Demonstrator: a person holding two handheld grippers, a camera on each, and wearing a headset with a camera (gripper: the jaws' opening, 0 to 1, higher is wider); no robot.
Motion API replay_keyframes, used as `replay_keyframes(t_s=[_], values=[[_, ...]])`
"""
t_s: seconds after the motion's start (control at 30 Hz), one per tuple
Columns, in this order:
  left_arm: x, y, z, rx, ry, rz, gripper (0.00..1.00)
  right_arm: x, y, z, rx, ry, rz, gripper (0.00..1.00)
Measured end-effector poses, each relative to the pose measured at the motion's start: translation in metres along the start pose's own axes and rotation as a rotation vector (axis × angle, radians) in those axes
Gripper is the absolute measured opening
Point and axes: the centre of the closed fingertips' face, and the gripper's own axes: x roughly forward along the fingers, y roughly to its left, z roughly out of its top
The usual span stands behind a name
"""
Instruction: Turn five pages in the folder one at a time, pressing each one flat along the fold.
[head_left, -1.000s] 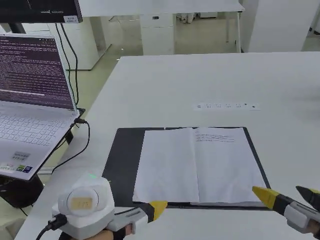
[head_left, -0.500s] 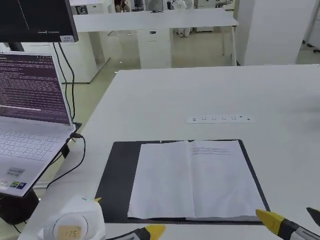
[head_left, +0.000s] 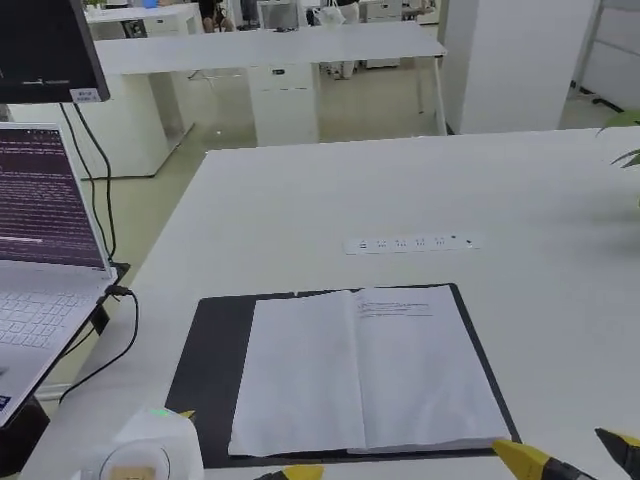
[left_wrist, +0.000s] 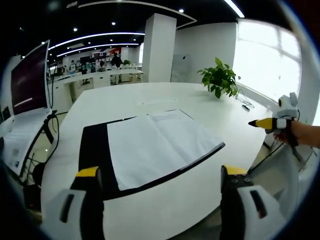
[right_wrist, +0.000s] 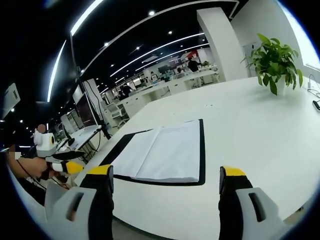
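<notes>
A black folder (head_left: 205, 358) lies open on the white table, white pages (head_left: 360, 380) spread flat to both sides of the fold. The same folder (left_wrist: 95, 150) lies ahead in the left gripper view, and again as the folder (right_wrist: 165, 150) in the right gripper view. My left gripper (left_wrist: 160, 175) is open with nothing between its yellow-tipped jaws, short of the folder's near edge. My right gripper (right_wrist: 162, 172) is open too, off the folder's near right corner. In the head view its yellow fingertips (head_left: 525, 458) show at the bottom right, just below the pages' corner.
An open laptop (head_left: 35, 250) stands at the left with a cable (head_left: 105, 340) hanging by the table edge. A white power strip (head_left: 412, 243) lies beyond the folder. A potted plant (right_wrist: 272, 60) stands at the far right of the table.
The head camera has tipped up and turned right, so the folder sits lower and further left in the picture. Both grippers have dropped toward the bottom edge. The pages lie as before.
</notes>
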Motion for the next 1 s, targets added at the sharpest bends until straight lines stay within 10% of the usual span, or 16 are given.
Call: replay_keyframes(t_s=[1.0], values=[[0.151, -0.102, 0.000, 0.157, 0.111, -0.250, 0.75, 0.006, -0.005, -0.002, 0.041, 0.003, -0.020, 0.80]])
